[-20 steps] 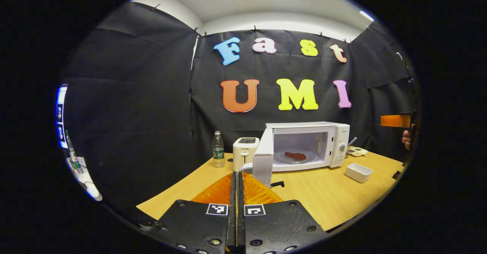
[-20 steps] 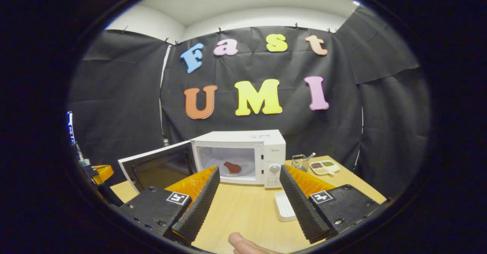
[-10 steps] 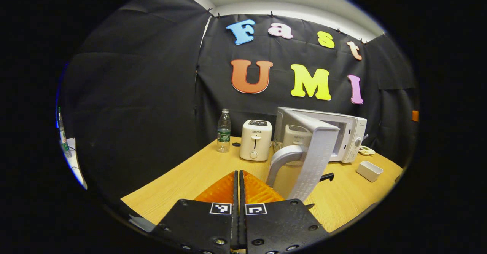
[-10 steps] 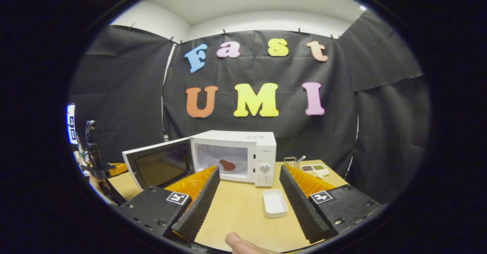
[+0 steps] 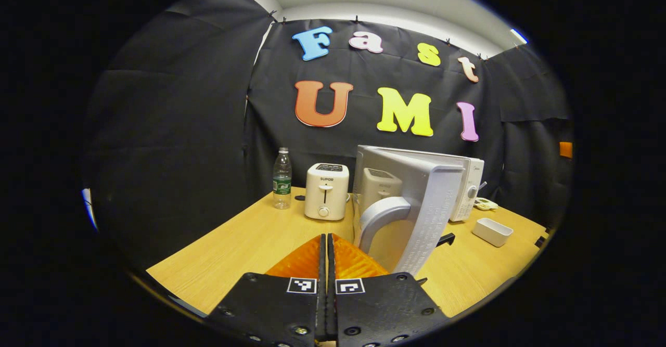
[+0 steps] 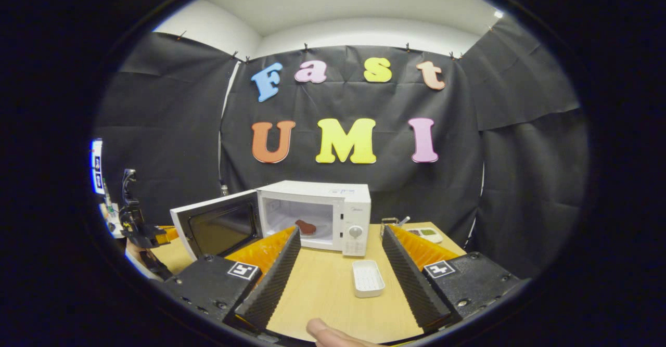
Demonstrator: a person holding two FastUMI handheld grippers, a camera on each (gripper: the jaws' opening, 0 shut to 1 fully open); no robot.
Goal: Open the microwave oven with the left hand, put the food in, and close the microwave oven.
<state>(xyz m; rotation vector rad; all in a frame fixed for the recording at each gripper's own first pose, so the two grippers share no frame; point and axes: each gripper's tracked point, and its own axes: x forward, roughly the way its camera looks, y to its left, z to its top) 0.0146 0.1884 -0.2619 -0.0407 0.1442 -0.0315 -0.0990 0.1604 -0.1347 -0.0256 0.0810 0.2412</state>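
microwave door stands just ahead and a little to the right of the left gripper, whose two fingers are pressed flat together with nothing between them. in the left gripper view the door's curved handle arches beside the fingertips, close but, as far as i can tell, not touching them. the door is upright, its long axis vertical, swung out on its left hinge so its outer face turns toward this gripper and its free edge points back at the person.

the right gripper hangs well back from the oven with its fingers spread wide and empty; a fingertip of the holding hand shows at the bottom of the right gripper view. the left gripper is plainly the nearer one to the door.

in the right gripper view the microwave sits at the far side of the wooden table, cavity open toward the person, with the food already lying on the turntable inside. an emptied white dish rests on the table in front of the oven, between the right fingers.

judging from this, only closing remains: the closed left fingers need to push the door's outer face rightward and away, round its hinge.

a toaster and a water bottle stand left of the door, clear of its swing.
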